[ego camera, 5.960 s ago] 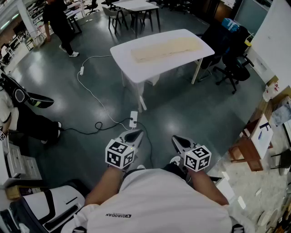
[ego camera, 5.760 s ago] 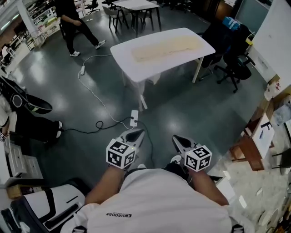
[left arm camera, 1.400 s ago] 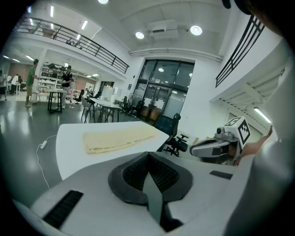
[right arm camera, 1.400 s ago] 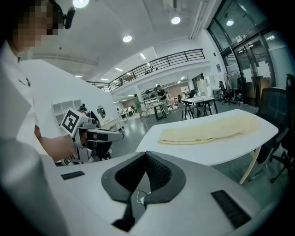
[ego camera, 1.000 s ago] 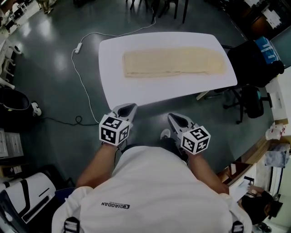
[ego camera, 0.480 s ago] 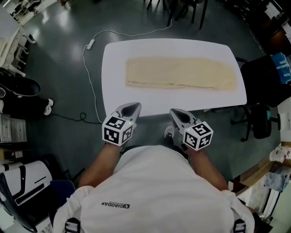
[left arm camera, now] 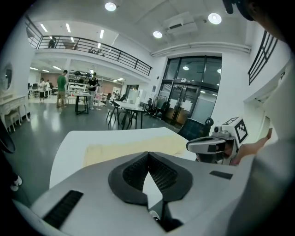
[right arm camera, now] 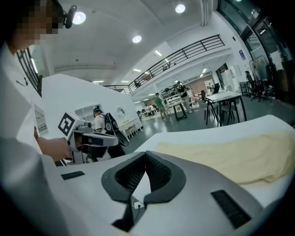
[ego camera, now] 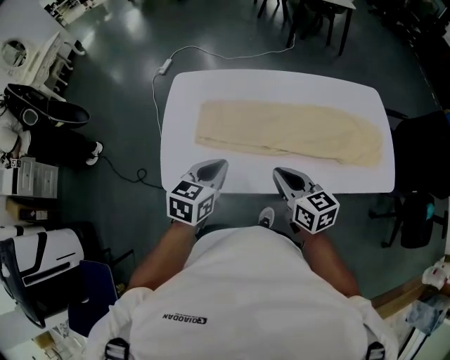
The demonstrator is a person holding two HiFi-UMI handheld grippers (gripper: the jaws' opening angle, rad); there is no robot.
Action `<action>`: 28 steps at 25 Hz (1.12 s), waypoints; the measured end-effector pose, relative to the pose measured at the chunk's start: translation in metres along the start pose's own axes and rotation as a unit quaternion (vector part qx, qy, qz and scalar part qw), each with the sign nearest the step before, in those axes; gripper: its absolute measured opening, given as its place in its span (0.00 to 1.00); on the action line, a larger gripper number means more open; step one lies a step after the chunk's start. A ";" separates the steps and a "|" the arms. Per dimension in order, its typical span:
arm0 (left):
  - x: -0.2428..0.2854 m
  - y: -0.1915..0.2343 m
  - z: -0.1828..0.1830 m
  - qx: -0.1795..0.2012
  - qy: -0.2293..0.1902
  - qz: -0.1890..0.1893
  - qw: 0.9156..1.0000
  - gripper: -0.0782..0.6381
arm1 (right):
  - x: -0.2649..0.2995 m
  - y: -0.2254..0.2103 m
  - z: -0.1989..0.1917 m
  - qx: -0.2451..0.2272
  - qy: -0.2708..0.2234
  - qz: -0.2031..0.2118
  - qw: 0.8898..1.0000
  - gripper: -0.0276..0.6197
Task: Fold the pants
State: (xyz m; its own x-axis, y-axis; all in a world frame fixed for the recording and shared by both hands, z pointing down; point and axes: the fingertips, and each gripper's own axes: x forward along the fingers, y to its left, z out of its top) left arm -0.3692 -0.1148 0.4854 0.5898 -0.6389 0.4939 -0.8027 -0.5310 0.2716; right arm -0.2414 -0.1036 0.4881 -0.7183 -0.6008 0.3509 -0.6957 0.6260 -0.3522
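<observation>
Cream pants lie flat and lengthwise on a white table, with their wider end at the right. Both grippers are held side by side at the table's near edge, short of the pants. My left gripper is shut with nothing in it. My right gripper is also shut and empty. The left gripper view shows the pants beyond the closed tips, and the right gripper beside them. From the right gripper view, the pants spread to the right of its tips.
A white cable runs over the dark floor left of the table. A black bag lies at far left and an office chair stands at right. More chairs stand behind the table.
I have come from across the room up to the table. Both shut grippers have advanced from short of it to its near edge, and the pants now lie just ahead.
</observation>
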 end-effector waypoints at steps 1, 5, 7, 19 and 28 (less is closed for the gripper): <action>0.007 -0.005 0.005 -0.001 -0.004 0.005 1.000 0.15 | -0.005 -0.008 0.005 -0.008 -0.003 0.002 1.000 0.07; 0.029 -0.024 0.024 -0.005 -0.022 0.022 1.000 0.14 | -0.019 -0.036 0.021 -0.028 -0.007 0.016 0.999 0.07; 0.037 -0.034 0.031 -0.002 -0.030 0.031 0.999 0.15 | -0.024 -0.050 0.023 -0.042 -0.003 0.020 0.999 0.07; 0.024 0.005 0.037 -0.013 -0.023 0.085 0.996 0.15 | -0.013 -0.071 0.026 -0.029 -0.003 0.017 0.999 0.07; 0.051 0.096 0.021 -0.027 0.033 0.106 0.993 0.15 | 0.023 -0.080 0.024 -0.004 0.024 -0.012 1.000 0.07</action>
State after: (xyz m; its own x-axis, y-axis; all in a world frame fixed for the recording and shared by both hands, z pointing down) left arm -0.4142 -0.2104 0.5195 0.4014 -0.6938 0.5979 -0.9127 -0.3573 0.1981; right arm -0.2029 -0.1793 0.5037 -0.6996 -0.5919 0.4003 -0.7129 0.6156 -0.3358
